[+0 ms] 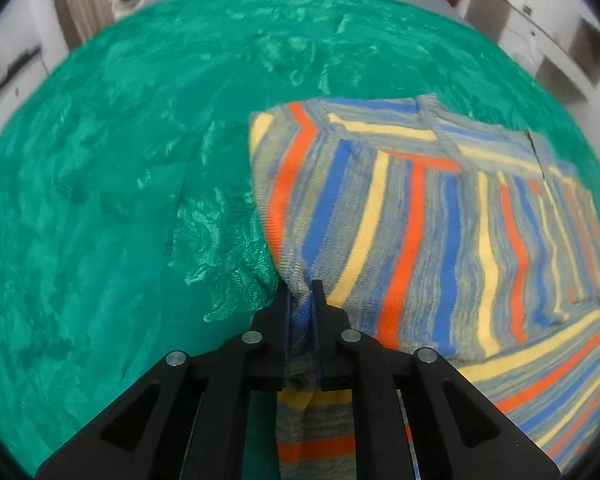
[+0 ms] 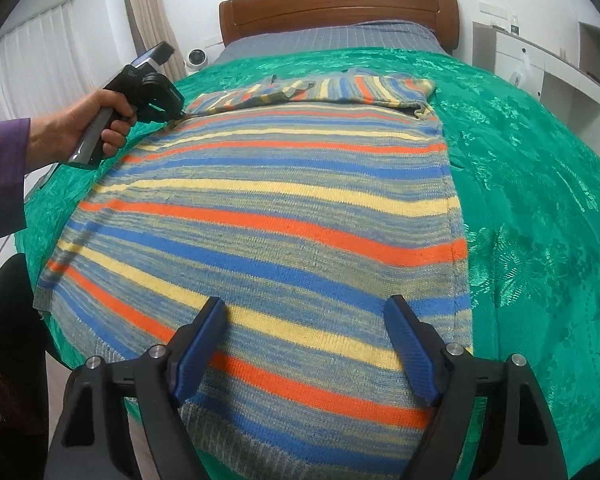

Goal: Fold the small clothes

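Note:
A knitted sweater (image 1: 440,220) with blue, orange and yellow stripes lies spread flat on a green bedspread (image 1: 120,160). My left gripper (image 1: 303,286) is shut on a bunched fold at the sweater's edge, and the cloth runs back between the fingers. In the right wrist view the sweater (image 2: 280,208) fills the middle, with one sleeve (image 2: 340,86) folded across its far end. There a hand (image 2: 80,120) holds the left gripper (image 2: 172,116) at the sweater's far left corner. My right gripper (image 2: 306,312) stands open just over the near hem, nothing between its blue pads (image 2: 204,340).
The green bedspread (image 2: 520,180) covers a bed with a grey sheet (image 2: 332,38) and a brown wooden headboard (image 2: 340,4). White shelves (image 2: 540,64) stand at the far right, a curtain (image 2: 148,12) and a small white round device (image 2: 198,58) at the far left.

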{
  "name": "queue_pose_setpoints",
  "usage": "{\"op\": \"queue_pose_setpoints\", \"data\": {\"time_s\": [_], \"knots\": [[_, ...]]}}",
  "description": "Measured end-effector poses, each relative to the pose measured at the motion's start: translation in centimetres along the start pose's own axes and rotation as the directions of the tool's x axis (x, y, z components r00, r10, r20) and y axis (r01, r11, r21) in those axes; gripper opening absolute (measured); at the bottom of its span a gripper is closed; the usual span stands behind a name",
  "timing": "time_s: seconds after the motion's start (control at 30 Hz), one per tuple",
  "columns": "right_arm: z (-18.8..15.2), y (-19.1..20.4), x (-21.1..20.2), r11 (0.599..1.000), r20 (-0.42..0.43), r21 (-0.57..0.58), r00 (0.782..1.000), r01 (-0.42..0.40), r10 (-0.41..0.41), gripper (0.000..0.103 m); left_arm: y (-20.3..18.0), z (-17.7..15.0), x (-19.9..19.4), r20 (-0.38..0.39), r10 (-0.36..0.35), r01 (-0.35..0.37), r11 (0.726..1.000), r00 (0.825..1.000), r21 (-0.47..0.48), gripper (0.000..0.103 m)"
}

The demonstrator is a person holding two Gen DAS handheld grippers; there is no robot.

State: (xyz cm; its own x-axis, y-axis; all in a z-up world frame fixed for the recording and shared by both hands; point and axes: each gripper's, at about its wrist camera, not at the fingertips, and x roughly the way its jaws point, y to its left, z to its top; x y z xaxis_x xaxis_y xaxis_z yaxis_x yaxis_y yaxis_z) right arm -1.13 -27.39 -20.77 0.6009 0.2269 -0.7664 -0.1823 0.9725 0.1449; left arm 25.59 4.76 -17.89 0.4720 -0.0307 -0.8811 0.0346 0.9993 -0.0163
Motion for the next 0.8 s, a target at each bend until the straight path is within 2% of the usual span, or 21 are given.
{"op": "queue_pose_setpoints", "data": {"time_s": [0.07,0.1,0.13,0.2,0.27,0.33,0.37,0.47,0.6,0.67,0.7,0.73,0.8], "knots": [[0.0,0.2,0.0,1.0,0.001,-0.016,1.0,0.007,-0.007,0.083,0.6,-1.1,-1.2,0.026,0.018,-0.018,1.0,1.0,0.007,0.049],[-0.1,0.3,0.0,1.0,0.004,-0.025,1.0,0.011,-0.011,0.084,1.2,-1.7,-1.7,0.038,0.036,-0.036,0.999,0.999,-0.002,0.071],[-0.1,0.3,0.0,1.0,0.005,-0.027,1.0,0.013,-0.012,0.084,1.8,-2.3,-2.4,0.062,0.044,-0.043,0.999,0.997,-0.018,0.08],[0.0,0.3,-0.3,1.0,0.006,-0.028,1.0,0.013,-0.013,0.083,3.7,-3.8,-4.0,0.106,0.0,0.005,0.999,0.994,-0.049,0.086],[0.3,0.1,-1.3,1.0,0.029,-0.011,1.0,0.012,-0.012,0.083,5.5,-5.5,-5.0,0.111,-0.012,0.019,0.998,0.994,-0.063,0.089],[0.7,-0.5,-2.8,1.0,0.084,0.023,0.996,0.015,-0.017,0.083,6.7,-7.1,-5.2,0.11,0.015,-0.01,0.999,0.994,-0.048,0.091],[1.1,-1.1,-3.8,0.998,0.123,0.049,0.992,0.032,-0.038,0.083,7.4,-7.9,-5.1,0.106,0.041,-0.038,0.999,0.994,-0.031,0.092],[2.5,-3.1,-5.1,0.992,0.171,0.095,0.981,0.079,-0.094,0.083,8.8,-9.1,-4.5,0.116,0.089,-0.09,0.996,0.989,0.003,0.092],[6.1,-7.8,-4.2,0.974,0.147,0.137,0.969,0.178,-0.198,0.083,9.9,-7.9,-4.6,0.154,0.083,-0.079,0.996,0.984,-0.034,0.092],[7.9,-10.3,-3.0,0.961,0.132,0.169,0.961,0.221,-0.244,0.083,10.3,-6.5,-4.7,0.207,0.092,-0.084,0.995,0.974,-0.047,0.093],[8.6,-11.5,-2.3,0.953,0.127,0.189,0.956,0.238,-0.264,0.083,10.5,-5.7,-4.6,0.227,0.095,-0.085,0.995,0.969,-0.053,0.098],[9.2,-12.6,-1.6,0.946,0.116,0.208,0.955,0.247,-0.274,0.083,10.6,-5.1,-4.3,0.232,0.1,-0.089,0.994,0.967,-0.057,0.103],[10.0,-15.4,0.4,0.926,0.068,0.265,0.952,0.27,-0.297,0.083,11.2,-3.7,-1.9,0.18,0.15,-0.144,0.988,0.972,-0.048,0.103]]}}
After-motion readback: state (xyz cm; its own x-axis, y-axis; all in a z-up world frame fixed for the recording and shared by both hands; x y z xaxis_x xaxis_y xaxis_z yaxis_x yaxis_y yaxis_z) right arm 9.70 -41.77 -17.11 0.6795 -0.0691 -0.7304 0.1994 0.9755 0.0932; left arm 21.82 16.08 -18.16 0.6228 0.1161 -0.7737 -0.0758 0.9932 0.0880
